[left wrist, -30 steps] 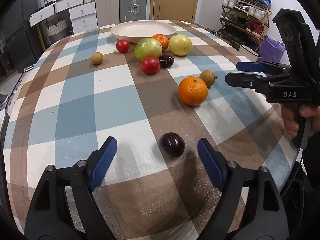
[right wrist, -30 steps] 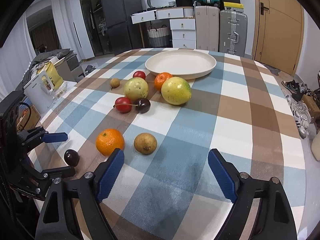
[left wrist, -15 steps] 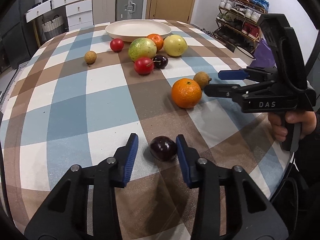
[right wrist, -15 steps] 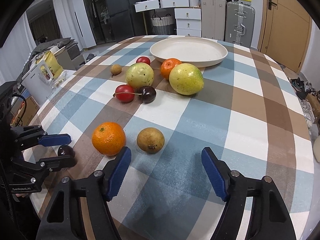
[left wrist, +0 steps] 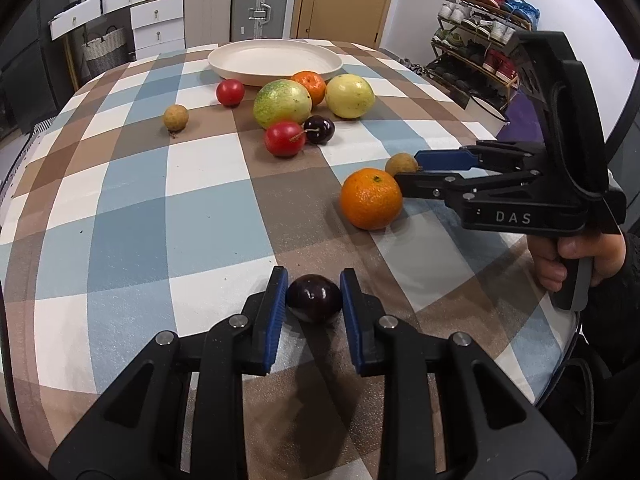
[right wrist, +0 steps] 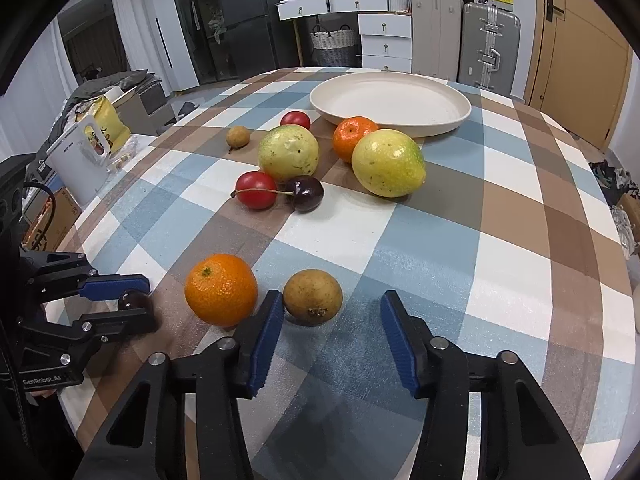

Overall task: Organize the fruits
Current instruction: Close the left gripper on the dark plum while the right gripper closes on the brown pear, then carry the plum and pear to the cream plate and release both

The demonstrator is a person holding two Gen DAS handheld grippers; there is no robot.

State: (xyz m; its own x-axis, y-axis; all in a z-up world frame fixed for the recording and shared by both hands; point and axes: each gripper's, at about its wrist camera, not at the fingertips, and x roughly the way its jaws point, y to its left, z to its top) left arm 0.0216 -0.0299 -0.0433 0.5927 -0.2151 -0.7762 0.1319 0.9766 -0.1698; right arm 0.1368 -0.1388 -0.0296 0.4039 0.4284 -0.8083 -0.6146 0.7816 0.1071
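A dark cherry (left wrist: 314, 298) lies on the checked tablecloth near the front edge, and my left gripper (left wrist: 314, 292) is shut on it, both blue pads against its sides. The same grip shows in the right wrist view, with the left gripper (right wrist: 132, 300) at far left. My right gripper (right wrist: 330, 312) is closing around a small brown fruit (right wrist: 313, 297); the left pad is next to it and the right pad stands apart. An orange (right wrist: 220, 290) sits just left of that fruit. Far back lies the cream plate (right wrist: 390, 100).
Mid-table is a cluster: two large yellow-green fruits (left wrist: 282, 103) (left wrist: 349, 95), a second orange (left wrist: 309, 85), two red fruits (left wrist: 285, 139) (left wrist: 230, 92), another dark cherry (left wrist: 319, 129) and a small brown fruit (left wrist: 175, 117). A hand (left wrist: 576, 256) holds the right gripper at the table's right edge.
My left gripper's jaws closed onto the dark cherry. The right gripper's jaws narrowed while it came closer to the brown fruit, which now sits between them.
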